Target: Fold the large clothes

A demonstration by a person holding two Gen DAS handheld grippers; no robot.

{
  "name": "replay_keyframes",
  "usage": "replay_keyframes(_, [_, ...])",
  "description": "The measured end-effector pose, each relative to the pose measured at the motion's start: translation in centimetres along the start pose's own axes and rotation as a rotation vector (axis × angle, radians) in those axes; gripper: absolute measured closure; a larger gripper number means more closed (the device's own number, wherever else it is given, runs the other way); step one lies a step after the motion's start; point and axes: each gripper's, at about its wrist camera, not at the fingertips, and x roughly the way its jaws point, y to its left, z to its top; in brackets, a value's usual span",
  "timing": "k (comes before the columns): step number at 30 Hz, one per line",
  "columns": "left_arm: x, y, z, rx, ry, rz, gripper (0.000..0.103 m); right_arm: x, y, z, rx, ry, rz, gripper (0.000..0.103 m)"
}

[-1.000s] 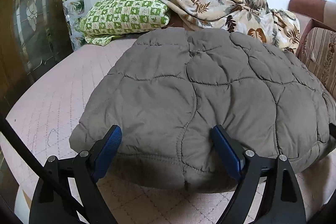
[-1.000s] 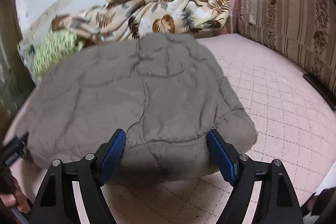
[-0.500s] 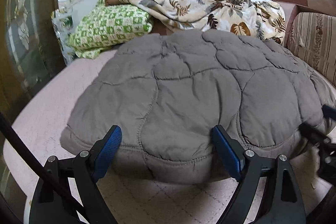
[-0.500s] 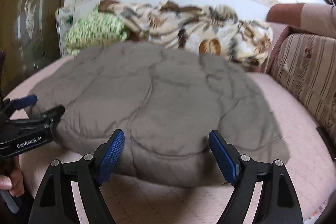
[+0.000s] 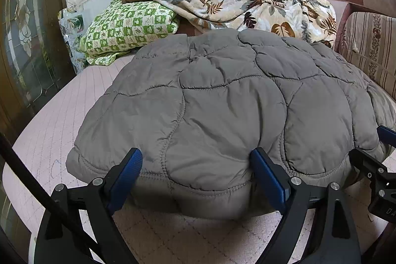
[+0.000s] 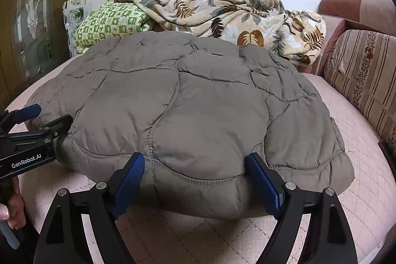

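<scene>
Grey quilted padded jacket (image 5: pixel 222 115) fills the frame's centre, lying flat on the pink mattress (image 5: pixel 61 100), ready for folding. Left tongs (image 5: pixel 195 172) and right tongs (image 6: pixel 195 177) gape open along its near hem, gripping nothing.

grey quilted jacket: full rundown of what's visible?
The grey quilted jacket is puffy, matte, nylon-like fabric stitched in curved panels with a seamed hem. It lies flat, apparently folded, on the pink bed cover. Its near hem sits between the open left tongs and open right tongs; contact unclear. Its far edge reaches the floral blanket.
</scene>
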Motion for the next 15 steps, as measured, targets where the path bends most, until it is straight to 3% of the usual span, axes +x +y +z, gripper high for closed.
replay_keyframes(15, [0.0, 0.0, 0.0, -0.002, 0.002, -0.002, 0.013, -1.5, -0.4, -0.1, 0.037, -0.021, 0.004, 0.015])
